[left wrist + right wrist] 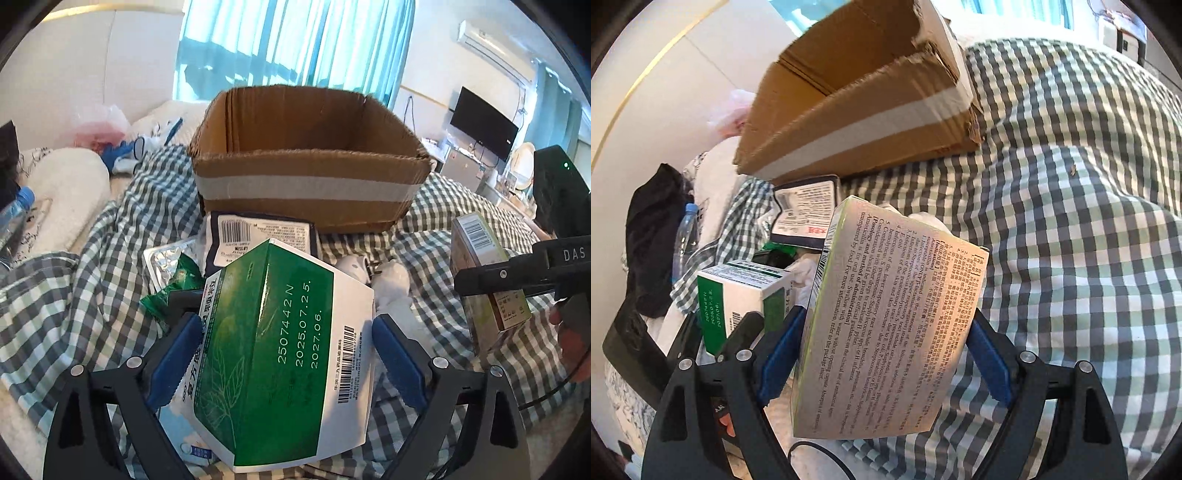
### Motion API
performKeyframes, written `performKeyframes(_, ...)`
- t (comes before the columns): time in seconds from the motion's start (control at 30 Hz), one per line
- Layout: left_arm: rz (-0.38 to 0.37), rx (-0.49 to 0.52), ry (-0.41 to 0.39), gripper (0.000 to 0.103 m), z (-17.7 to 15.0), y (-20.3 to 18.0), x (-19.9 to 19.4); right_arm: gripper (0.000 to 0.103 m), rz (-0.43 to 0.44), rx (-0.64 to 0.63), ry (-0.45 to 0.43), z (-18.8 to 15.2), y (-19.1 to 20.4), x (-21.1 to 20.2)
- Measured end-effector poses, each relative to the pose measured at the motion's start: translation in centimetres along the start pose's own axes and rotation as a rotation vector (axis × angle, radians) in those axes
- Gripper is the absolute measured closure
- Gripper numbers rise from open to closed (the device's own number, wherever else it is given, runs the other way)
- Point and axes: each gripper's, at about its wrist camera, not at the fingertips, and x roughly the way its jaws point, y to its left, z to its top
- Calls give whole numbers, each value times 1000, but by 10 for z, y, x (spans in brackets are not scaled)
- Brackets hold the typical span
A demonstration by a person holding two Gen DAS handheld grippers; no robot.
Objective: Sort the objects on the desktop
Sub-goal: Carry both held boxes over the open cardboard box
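- Checked bedding (110, 258) in green, grey and white is covering the whole work surface, with teal curtains (295, 40) and a dark monitor (484, 129) sitting behind it.
- An open cardboard box (310, 184) with a pale tape band is standing on the bedding, beyond a small heap of packets.
- The left gripper (284, 354) is clamping a green-and-white medicine box (280, 350) between its 2 blue pads (173, 354), and the box is tilting up off the bedding, just short of the cardboard box.
- The right gripper (886, 354) is gripping a beige printed carton (886, 325) by its 2 long sides, pads pressing on both, with the text face turned toward the camera.
- Under the green box, a dark barcoded pouch (258, 232), a foil blister sheet (166, 258) and a green sachet (162, 299) are lying in the heap.
- A clear water bottle (685, 240) is lying at the far left edge, well apart from both boxes.
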Motion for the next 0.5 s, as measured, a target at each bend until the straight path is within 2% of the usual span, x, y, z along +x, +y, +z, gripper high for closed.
performKeyframes(0.27,3,-11,-14,9,-1,-10,-13,18,-11,-60,-71,-9,15,-23)
performKeyframes(0.43,-45,-40,-26,9,6,-13,-21,18,28,-50,-78,-11,19,-33)
performKeyframes(0.5,-51,-50,-38,15,11,-15,-26,18,25,-58,-96,-10,22,-39)
